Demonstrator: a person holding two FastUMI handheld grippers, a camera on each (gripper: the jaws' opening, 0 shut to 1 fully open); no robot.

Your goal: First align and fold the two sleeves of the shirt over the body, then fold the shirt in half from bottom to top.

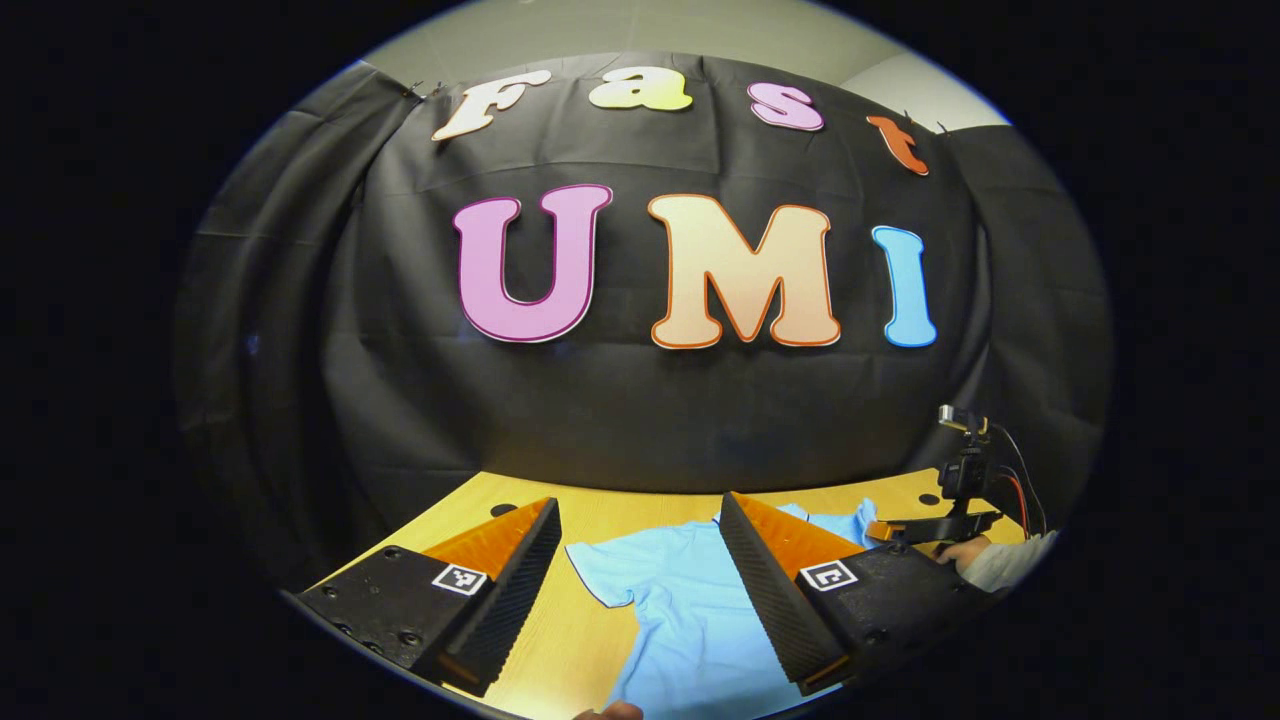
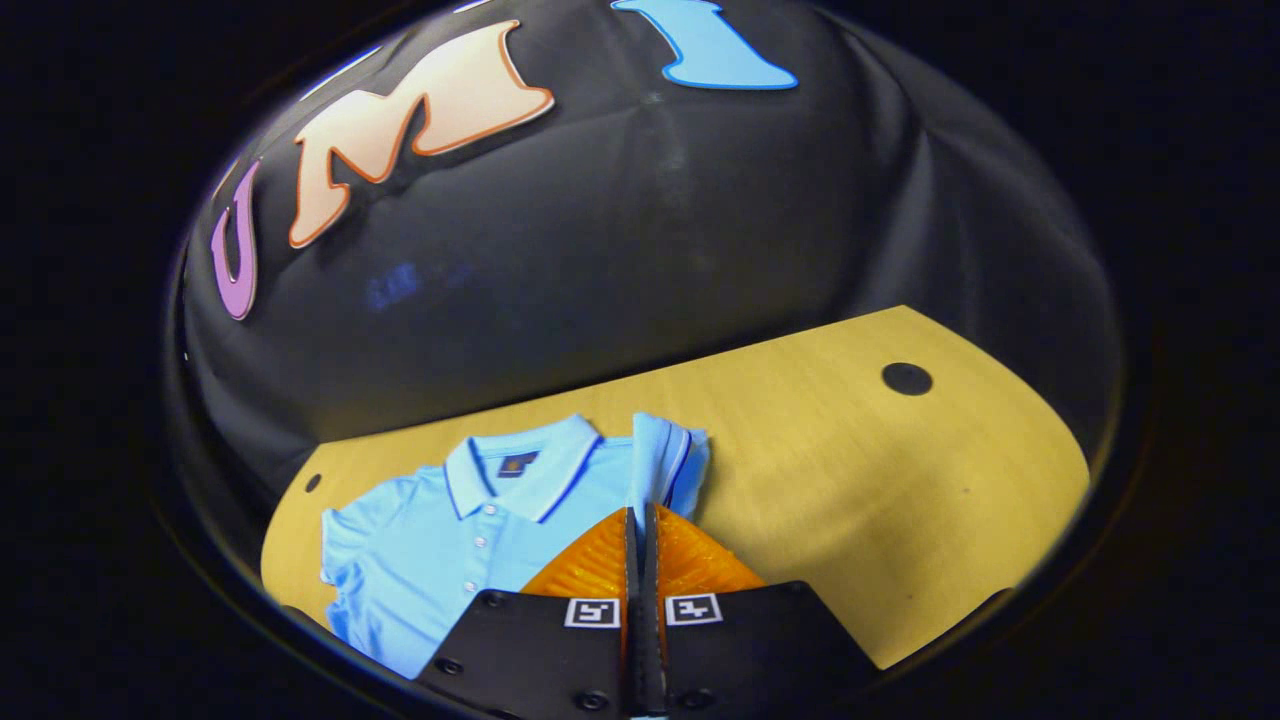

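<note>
A light blue short-sleeved polo shirt [image 2: 470, 530] lies flat on the pale wooden worktop [image 2: 860, 480]. The right tool [image 2: 640, 515] is pinched together on a sleeve [image 2: 668, 460], lifting it in a fold. The left tool [image 1: 640, 530] hovers above the shirt, fingers spread wide, holding nothing.

The shirt [image 2: 420, 540] is smooth, matt knit cloth with small glossy buttons. The counter [image 2: 850, 470] is pale wood with a matt, faintly grained finish. The booth wall [image 2: 650, 250] is creased black matt cloth.
</note>
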